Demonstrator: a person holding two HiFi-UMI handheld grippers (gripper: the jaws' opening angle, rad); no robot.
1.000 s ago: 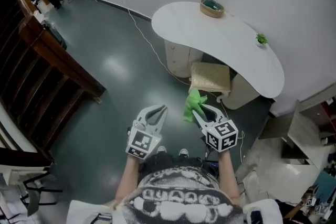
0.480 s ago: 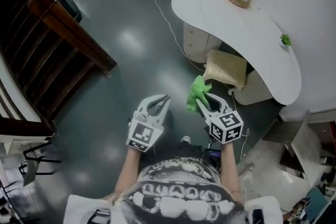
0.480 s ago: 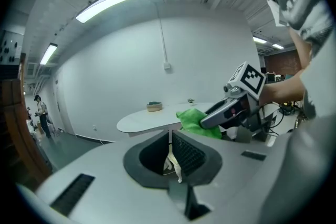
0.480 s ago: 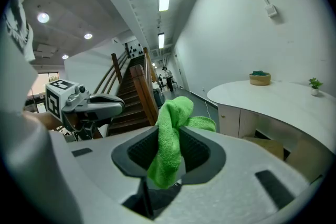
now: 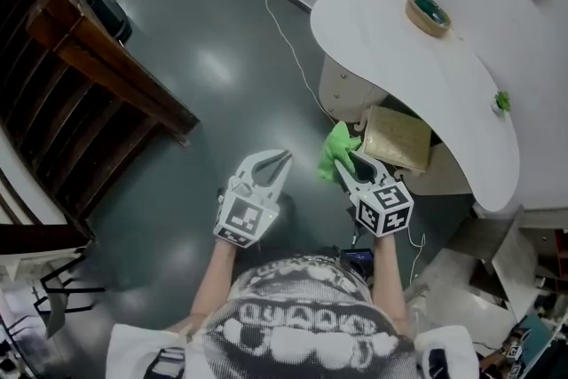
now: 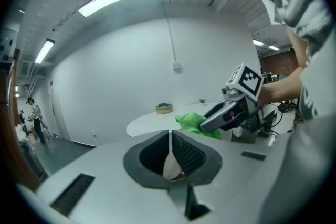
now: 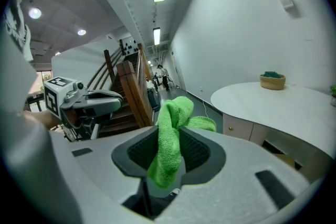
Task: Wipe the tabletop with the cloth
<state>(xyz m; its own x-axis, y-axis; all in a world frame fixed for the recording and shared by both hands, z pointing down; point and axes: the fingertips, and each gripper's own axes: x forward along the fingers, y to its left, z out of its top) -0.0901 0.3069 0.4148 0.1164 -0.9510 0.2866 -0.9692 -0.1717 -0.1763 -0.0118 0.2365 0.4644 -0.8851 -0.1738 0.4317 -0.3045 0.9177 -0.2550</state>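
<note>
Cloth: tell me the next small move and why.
Probably carry the cloth forward and right to the tabletop. The right gripper is shut on it, but it hangs over the floor, short of the table's near edge; the left gripper is shut and empty.

No word, number or brand name can be read in any view. The nearest things to signs are the square black-and-white markers on the cube (image 5: 244, 225) of the left gripper (image 5: 284, 157) and on the cube (image 5: 383, 209) of the right gripper (image 5: 344, 166). They are coded block patterns, not letters or digits. Each cube also shows in the other gripper's view, with the same kind of pattern. The person's dark shirt (image 5: 293, 324) carries a pale print of rounded shapes in rows. It may be lettering, but it is too distorted at the bottom edge of the head view to read.
</note>
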